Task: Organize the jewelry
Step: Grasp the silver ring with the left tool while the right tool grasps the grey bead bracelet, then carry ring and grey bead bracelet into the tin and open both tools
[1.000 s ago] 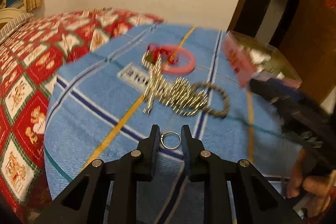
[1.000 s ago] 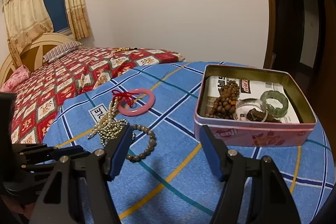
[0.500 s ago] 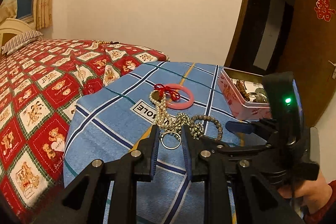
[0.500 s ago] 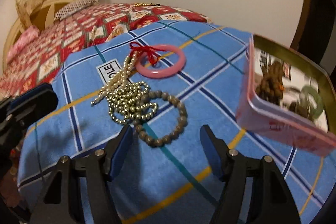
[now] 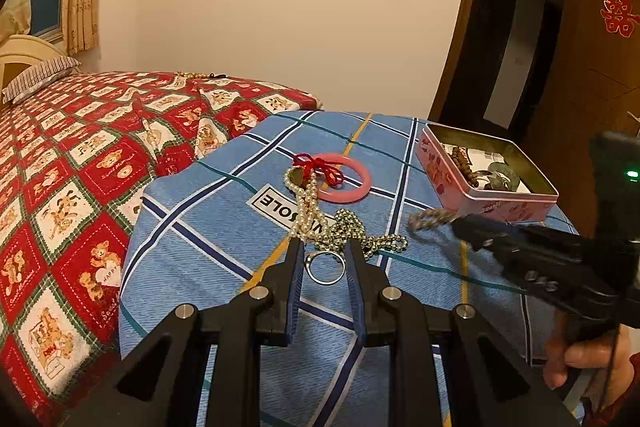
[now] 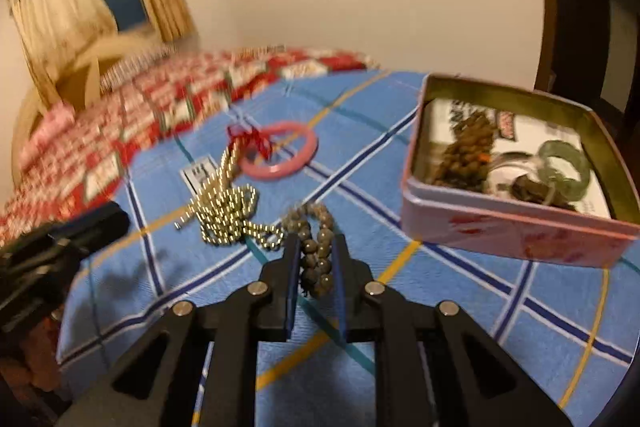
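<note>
My left gripper (image 5: 324, 259) is shut on a silver ring (image 5: 325, 267) and holds it above the blue checked cloth (image 5: 224, 235). My right gripper (image 6: 316, 255) is shut on a brown bead bracelet (image 6: 316, 247), lifted off the cloth; it shows blurred in the left wrist view (image 5: 430, 217). A pearl necklace (image 5: 308, 211), a gold ball chain (image 5: 360, 235) and a pink bangle (image 5: 348, 183) with a red bow lie on the cloth. A pink tin (image 6: 516, 227) at the right holds dark beads and a green bangle (image 6: 566, 171).
A red patterned bedspread (image 5: 72, 167) lies to the left, with a headboard and curtain behind. A dark doorway (image 5: 504, 47) stands behind the tin. The person's hand (image 5: 588, 359) holds the right gripper at the lower right.
My right gripper has closed on the brown bead bracelet and lifted it off the cloth toward the tin. My left gripper still holds the ring and has risen slightly.
</note>
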Available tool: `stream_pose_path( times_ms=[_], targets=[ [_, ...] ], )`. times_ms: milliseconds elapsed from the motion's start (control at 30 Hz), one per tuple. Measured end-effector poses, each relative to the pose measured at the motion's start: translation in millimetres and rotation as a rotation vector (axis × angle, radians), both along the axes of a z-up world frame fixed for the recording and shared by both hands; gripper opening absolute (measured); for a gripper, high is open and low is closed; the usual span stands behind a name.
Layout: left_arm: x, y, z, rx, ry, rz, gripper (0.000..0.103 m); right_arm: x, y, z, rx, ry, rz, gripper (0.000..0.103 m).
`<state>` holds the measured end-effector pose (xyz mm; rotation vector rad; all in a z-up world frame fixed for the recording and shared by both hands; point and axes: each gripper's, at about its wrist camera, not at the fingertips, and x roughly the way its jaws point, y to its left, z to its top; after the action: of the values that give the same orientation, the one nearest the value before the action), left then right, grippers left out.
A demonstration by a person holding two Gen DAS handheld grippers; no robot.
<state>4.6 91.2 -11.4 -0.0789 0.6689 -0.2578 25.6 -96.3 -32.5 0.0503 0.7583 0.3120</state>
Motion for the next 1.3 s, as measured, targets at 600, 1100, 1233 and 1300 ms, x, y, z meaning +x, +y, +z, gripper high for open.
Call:
stream_pose_path(
  times_ms=[600,1100,1233,1300],
  targets=[
    [17.2,-57.4,31.5,-0.030,-0.110,-0.103,0.021,-12.7,-54.5,52.7,0.082,-0.294,-0.203,0.018],
    [81.7,-178.0,32.9,-0.041,-0.155,-0.244,0.021,26.2,-159.3,46.3,0.081,-0.271,-0.449,0.018],
    [99.0,-207.4,20.8,-0.017,-0.129,-0.249,0.021,38.6,-167.2,38.6,0.068,-0.232,-0.444,0.018],
    [106.7,-216.5,15.4,-0.008,-0.110,-0.245,0.021,41.8,-170.7,35.4,0.060,-0.216,-0.443,0.018]
  ],
)
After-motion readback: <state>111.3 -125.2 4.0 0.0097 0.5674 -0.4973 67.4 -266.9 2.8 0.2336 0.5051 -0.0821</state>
